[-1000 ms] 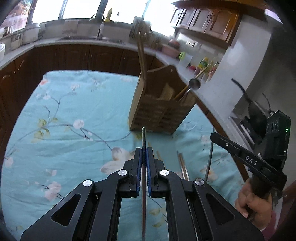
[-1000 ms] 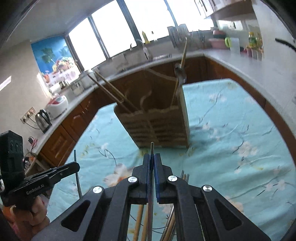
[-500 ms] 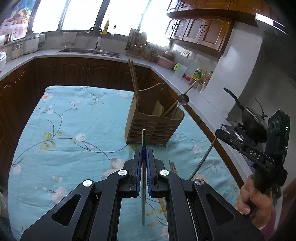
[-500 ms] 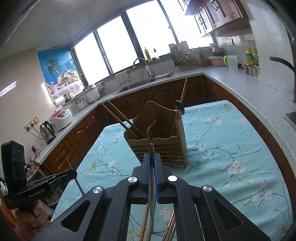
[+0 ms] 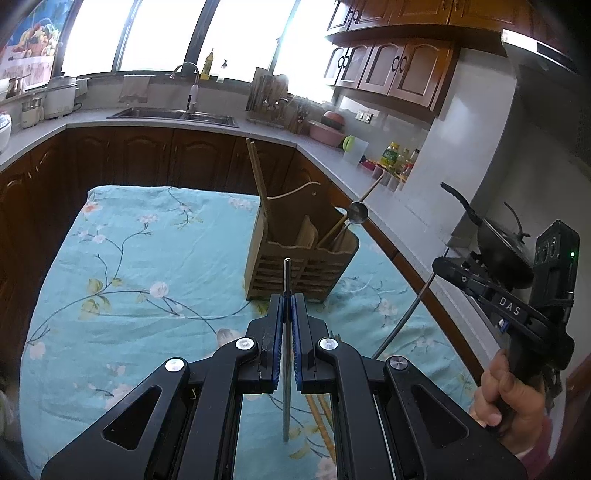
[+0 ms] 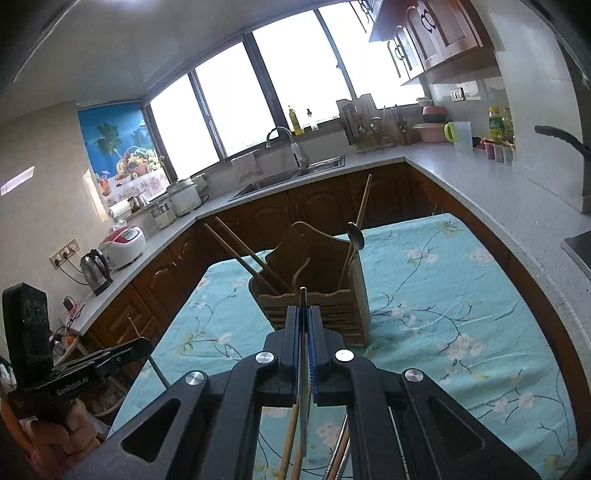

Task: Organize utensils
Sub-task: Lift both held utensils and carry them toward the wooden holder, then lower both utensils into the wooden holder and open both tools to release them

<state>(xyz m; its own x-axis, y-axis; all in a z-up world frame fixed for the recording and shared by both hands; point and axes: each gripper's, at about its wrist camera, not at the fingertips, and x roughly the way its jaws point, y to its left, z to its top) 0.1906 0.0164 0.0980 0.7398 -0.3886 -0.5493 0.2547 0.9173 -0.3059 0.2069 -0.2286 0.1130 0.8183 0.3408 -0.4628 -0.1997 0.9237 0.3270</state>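
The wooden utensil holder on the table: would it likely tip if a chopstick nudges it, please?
Probably not easily: the wooden utensil holder has a broad base on the tablecloth. Still, it looks light and might slide on the wrinkled cloth.

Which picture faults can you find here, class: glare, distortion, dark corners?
Left wrist view: windows blown out white, countertop bowed by the fisheye, corners black. Right wrist view: windows again overexposed, ceiling dim, the wooden holder sharp, the left gripper at the edge stretched.
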